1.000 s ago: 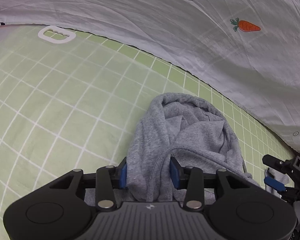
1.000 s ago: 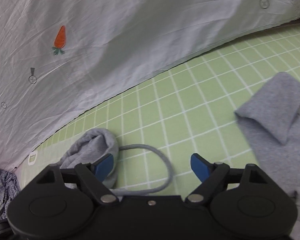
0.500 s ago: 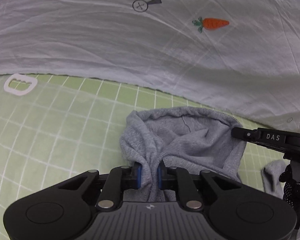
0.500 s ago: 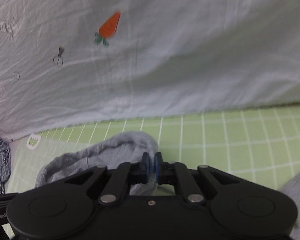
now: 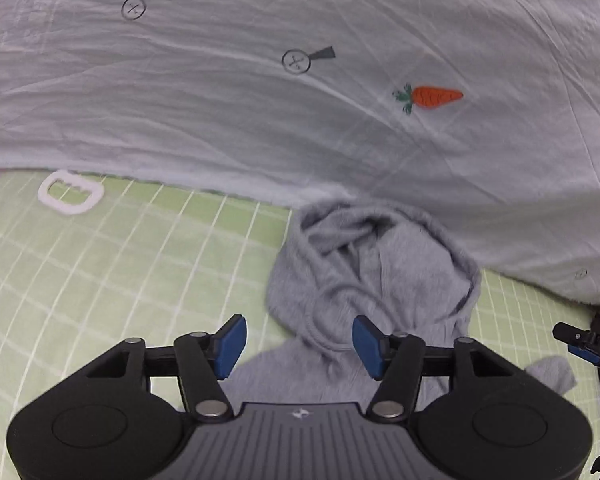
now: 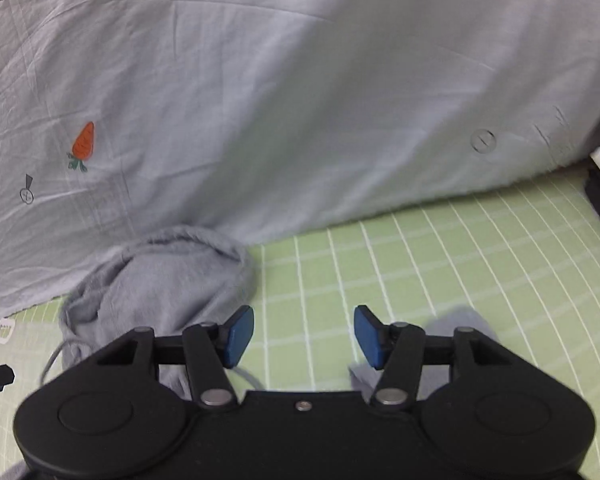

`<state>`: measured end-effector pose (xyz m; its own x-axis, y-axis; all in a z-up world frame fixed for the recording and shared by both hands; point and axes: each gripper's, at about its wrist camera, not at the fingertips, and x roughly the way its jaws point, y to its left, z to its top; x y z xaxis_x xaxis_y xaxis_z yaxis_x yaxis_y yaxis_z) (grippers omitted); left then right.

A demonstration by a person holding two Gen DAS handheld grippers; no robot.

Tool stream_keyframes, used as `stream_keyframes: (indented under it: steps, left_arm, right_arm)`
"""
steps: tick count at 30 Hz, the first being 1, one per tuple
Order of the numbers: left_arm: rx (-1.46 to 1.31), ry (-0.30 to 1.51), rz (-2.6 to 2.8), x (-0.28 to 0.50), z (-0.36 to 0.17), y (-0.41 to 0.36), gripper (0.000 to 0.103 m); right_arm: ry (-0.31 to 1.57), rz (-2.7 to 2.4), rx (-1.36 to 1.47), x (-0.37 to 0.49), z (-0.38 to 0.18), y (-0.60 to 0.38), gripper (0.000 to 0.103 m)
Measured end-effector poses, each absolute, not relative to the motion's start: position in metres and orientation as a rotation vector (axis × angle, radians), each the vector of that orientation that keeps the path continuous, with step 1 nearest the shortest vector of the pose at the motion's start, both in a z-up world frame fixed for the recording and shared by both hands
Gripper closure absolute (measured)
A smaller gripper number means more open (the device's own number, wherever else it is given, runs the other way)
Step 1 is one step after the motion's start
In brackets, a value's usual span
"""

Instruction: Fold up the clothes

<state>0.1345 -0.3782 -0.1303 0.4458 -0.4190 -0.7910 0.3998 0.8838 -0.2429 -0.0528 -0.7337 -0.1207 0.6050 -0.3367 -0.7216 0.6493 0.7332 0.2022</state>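
We see a grey hoodie (image 5: 376, 280) on a green sheet (image 5: 120, 272) (white grid), beside a pale carrot-printed quilt (image 5: 260, 120).

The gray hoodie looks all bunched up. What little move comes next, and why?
Probably smooth the hood flat. The gray hoodie lies crumpled on the green checked sheet, its hood heaped against the pale blanket. Both the left hand-held gripper and the right hand-held gripper are opening, pressing nothing.
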Motion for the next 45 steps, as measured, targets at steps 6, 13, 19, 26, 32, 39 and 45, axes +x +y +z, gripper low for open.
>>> stream_keyframes:
  steps: [6, 13, 19, 26, 32, 39, 45]
  left_arm:
    - [-0.008, 1.108, -0.434, 0.066, -0.155, -0.318, 0.043]
    - [-0.030, 1.137, -0.411, 0.010, -0.151, -0.277, 0.043]
    - [-0.039, 1.090, -0.428, -0.023, -0.133, -0.255, 0.038]
    - [-0.034, 1.109, -0.415, -0.058, -0.137, -0.231, 0.038]
    - [-0.041, 1.134, -0.413, -0.076, -0.142, -0.225, 0.038]
    - [-0.004, 1.170, -0.493, -0.098, -0.149, -0.255, 0.037]
    - [-0.050, 1.213, -0.555, -0.108, -0.158, -0.284, 0.034]
  right_arm:
    - [0.717, -0.682, 0.497, -0.162, -0.133, -0.673, 0.047]
    - [0.751, -0.686, 0.589, -0.222, -0.151, -0.617, 0.059]
    - [0.806, -0.613, 0.631, -0.226, -0.163, -0.594, 0.067]
    - [0.758, -0.461, 0.623, -0.228, -0.151, -0.558, 0.098]
    - [0.767, -0.243, 0.585, -0.231, -0.144, -0.508, 0.099]
    - [0.761, -0.290, 0.596, -0.271, -0.140, -0.519, 0.069]
    - [0.642, -0.438, 0.668, -0.317, -0.125, -0.566, 0.065]
